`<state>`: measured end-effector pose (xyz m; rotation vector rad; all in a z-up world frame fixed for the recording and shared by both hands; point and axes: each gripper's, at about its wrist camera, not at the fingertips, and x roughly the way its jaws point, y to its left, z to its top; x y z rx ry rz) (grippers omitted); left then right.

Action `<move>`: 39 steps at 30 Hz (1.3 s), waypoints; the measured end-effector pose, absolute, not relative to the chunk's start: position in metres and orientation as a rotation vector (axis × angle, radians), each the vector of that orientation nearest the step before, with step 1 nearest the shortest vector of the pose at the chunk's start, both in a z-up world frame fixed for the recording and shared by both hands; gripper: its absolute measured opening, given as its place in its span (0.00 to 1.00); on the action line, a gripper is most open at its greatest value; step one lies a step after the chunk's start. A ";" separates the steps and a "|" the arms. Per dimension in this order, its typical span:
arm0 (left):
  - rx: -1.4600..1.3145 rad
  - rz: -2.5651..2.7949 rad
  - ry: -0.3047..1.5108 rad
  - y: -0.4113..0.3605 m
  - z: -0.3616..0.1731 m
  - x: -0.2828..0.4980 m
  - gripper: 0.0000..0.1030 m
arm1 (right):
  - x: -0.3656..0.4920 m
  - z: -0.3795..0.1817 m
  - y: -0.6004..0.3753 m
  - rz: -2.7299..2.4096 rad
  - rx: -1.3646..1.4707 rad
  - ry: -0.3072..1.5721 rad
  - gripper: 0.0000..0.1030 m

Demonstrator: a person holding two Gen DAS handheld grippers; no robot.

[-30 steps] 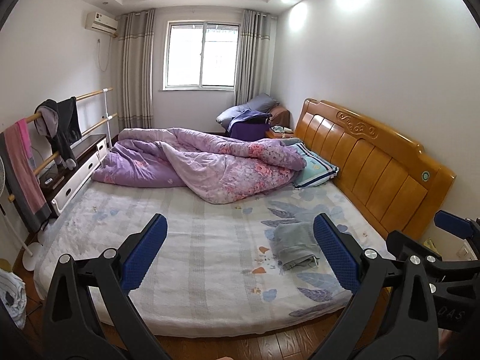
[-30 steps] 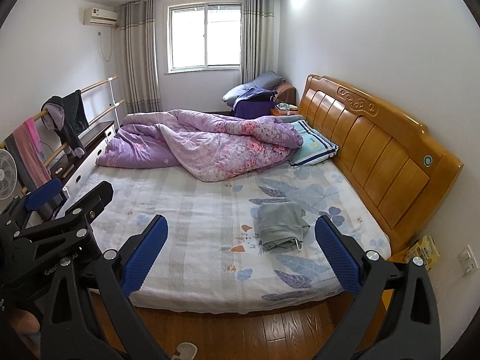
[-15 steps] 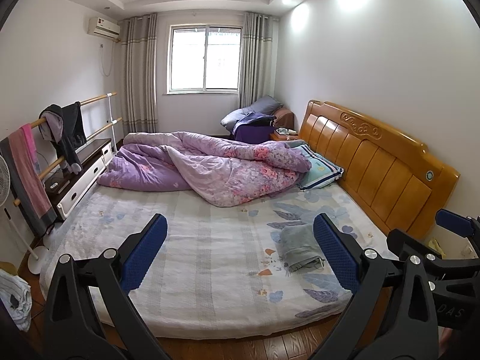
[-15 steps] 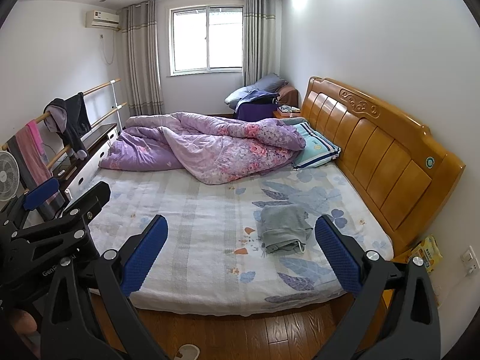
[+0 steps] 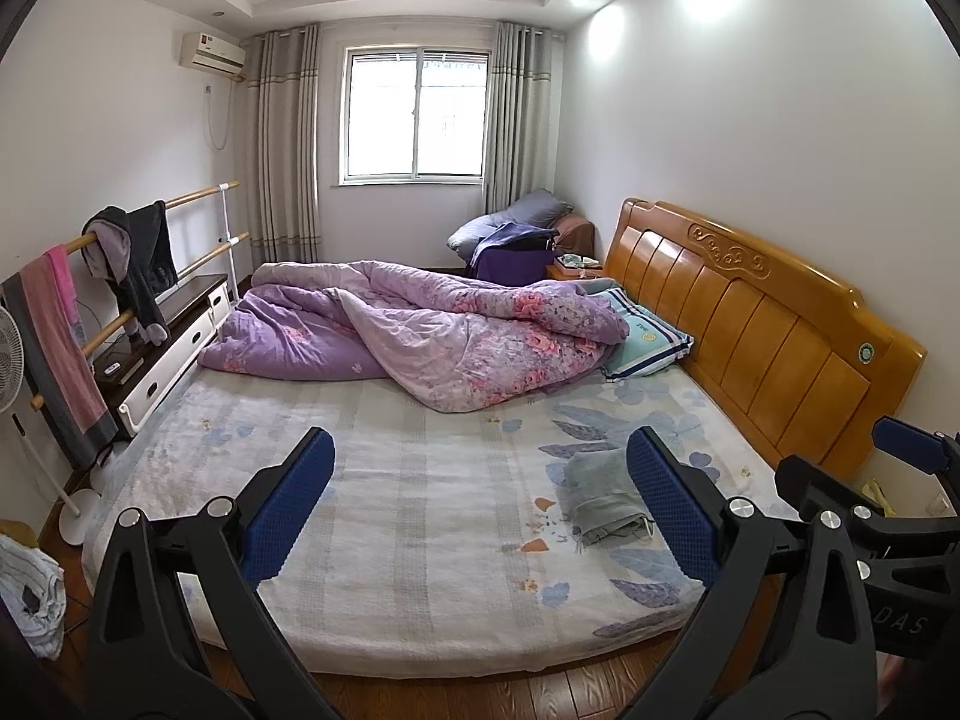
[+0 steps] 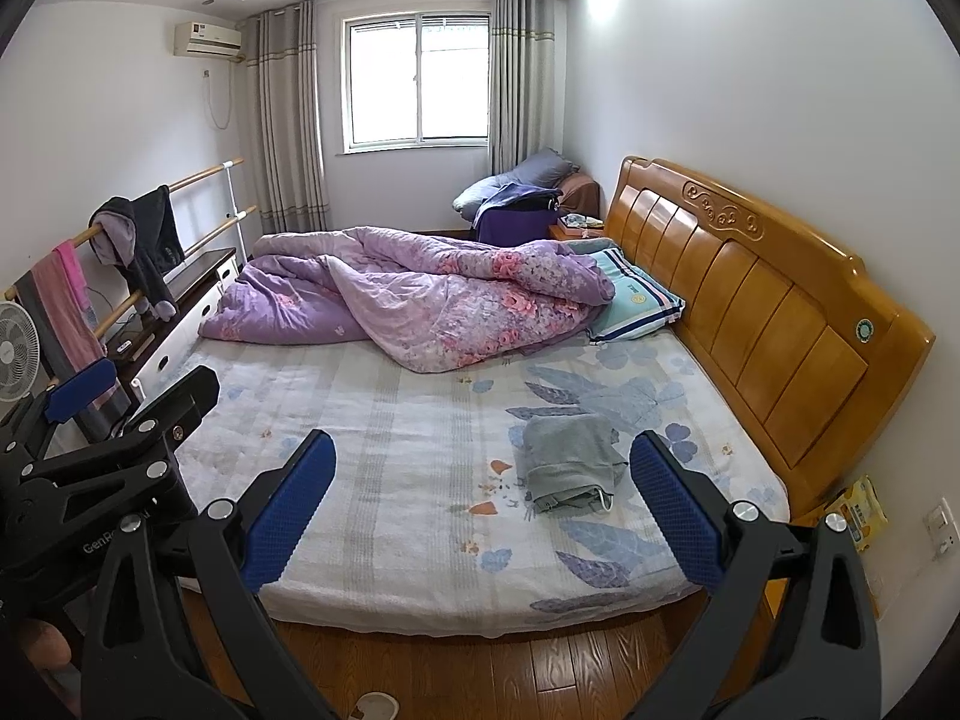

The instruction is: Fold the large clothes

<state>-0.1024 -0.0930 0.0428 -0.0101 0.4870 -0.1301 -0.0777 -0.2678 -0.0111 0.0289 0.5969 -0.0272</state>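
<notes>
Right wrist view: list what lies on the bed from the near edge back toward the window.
Folded grey garment → striped pillow by the headboard → crumpled purple floral quilt, reaching the bed's far end.

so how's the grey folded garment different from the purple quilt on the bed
The grey folded garment is a compact, flat, squared bundle; the purple floral quilt is bunched and rumpled in loose heaps. The garment is plain grey, the quilt purple with pink flowers. The garment lies near the bed's front edge toward the headboard; the quilt sprawls across the far side, by the striped pillow. Both rest on the patterned bed sheet, untouched by either gripper.
</notes>
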 end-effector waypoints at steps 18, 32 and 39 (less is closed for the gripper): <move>0.003 -0.116 0.469 -0.088 0.044 -0.090 0.95 | -0.065 -0.008 -0.268 -0.031 0.019 0.597 0.92; 0.006 -0.119 0.477 -0.092 0.040 -0.087 0.95 | -0.059 -0.010 -0.273 -0.031 0.026 0.604 0.92; 0.002 -0.119 0.487 -0.093 0.036 -0.083 0.95 | -0.055 -0.012 -0.271 -0.030 0.022 0.609 0.92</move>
